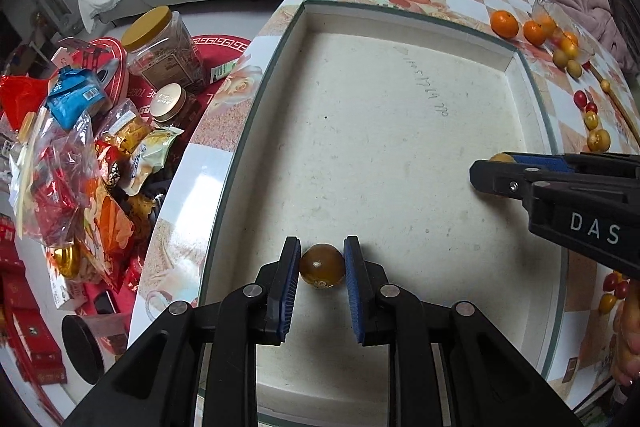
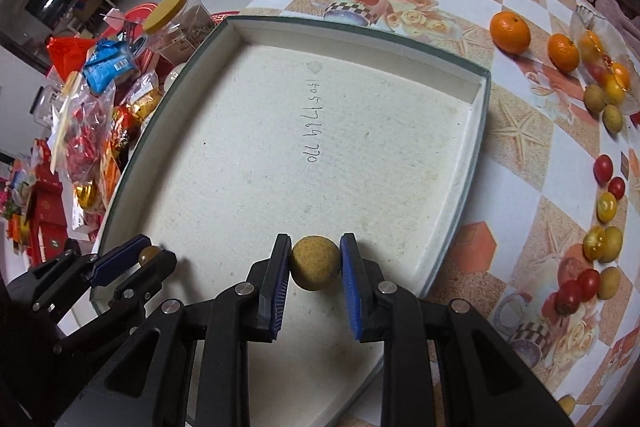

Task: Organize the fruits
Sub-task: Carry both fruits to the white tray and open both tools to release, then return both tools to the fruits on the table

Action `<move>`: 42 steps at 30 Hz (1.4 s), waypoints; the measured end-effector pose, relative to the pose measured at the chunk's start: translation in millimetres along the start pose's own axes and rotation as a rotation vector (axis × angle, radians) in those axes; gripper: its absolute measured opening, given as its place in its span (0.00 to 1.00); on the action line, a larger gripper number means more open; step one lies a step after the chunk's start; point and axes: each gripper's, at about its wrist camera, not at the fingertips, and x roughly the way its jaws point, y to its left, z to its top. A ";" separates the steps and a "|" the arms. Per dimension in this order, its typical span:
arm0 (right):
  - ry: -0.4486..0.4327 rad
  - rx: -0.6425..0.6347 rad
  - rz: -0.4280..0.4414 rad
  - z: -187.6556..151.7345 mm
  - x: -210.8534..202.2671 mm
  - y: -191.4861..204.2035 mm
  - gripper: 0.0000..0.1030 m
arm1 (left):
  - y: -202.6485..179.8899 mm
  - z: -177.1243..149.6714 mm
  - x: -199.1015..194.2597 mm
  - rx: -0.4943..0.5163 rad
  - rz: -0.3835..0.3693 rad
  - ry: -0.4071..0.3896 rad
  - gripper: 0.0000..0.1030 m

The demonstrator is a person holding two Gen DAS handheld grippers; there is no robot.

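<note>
1. Left gripper (image 1: 322, 269): clenched on a small amber-brown fruit (image 1: 322, 266), blue pads pressing its two sides; held low over the near part of the tray (image 1: 400, 39), and whether it touches the floor cannot be told
2. Right gripper (image 2: 315, 263): clenched on a dull yellow-green round fruit (image 2: 315, 262), also low over the near end of the tray, well apart from the left one
3. Handling, as judged: both fruits look light, smooth-skinned and round, so apt to roll once let go; the amber one looks glossy and possibly soft, so a gentle squeeze across the widest part suits it; the yellow-green one looks matte and firmer
4. Tray: shallow, white, rough-floored, with low walls and handwritten digits (image 2: 311, 123) on the floor; otherwise bare, so nothing blocks a set-down
5. Fruits on the patterned table (image 2: 520, 147), right of the tray: two oranges (image 2: 510, 31), a loose line of red, yellow and green small fruits (image 2: 607, 205), more lying in and about a tipped clear bowl (image 2: 600, 39)
6. Obstacles, as judged: the tray's right wall stands between the loose fruits and the tray floor; the two grippers may crowd each other near the front edge
7. Left of the table: yellow-lidded jar (image 1: 160, 43), snack bags (image 1: 72, 147), red packaging; no part of the task
</note>
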 end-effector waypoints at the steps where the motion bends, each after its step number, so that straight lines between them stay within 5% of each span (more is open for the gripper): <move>1: 0.003 -0.001 -0.001 -0.1 1.7 0.4 0.27 | 0.3 -0.5 1.7 0.000 -0.002 0.010 0.25; 2: 0.002 -0.002 -0.003 -0.4 2.8 1.0 0.27 | 0.6 -1.4 3.1 0.001 0.000 0.017 0.29; 4: -0.002 -0.004 0.004 0.2 3.1 2.2 0.35 | 2.6 -2.9 2.3 -0.001 0.010 0.010 0.77; 5: -0.004 -0.003 0.018 0.8 2.7 2.6 0.40 | 3.9 -4.0 -1.4 -0.004 0.020 -0.015 0.80; 7: -0.010 0.004 0.021 2.1 0.9 3.0 0.67 | 3.3 -5.0 -6.0 0.011 0.016 -0.039 0.80; 12: -0.084 0.071 0.088 6.1 -24.5 -5.6 0.79 | -2.5 -4.6 -6.5 0.047 0.040 -0.021 0.80; 18: -0.153 0.131 0.056 -10.2 -64.0 -34.8 0.79 | -26.8 -1.0 -23.2 0.103 0.012 -0.049 0.80; 28: -0.130 0.319 -0.085 -83.8 -97.2 -123.2 0.79 | -118.8 2.2 -56.0 0.275 -0.113 -0.105 0.80; 42: -0.103 0.506 -0.181 -155.4 -112.0 -205.5 0.79 | -227.0 43.7 -25.0 0.365 -0.200 -0.099 0.80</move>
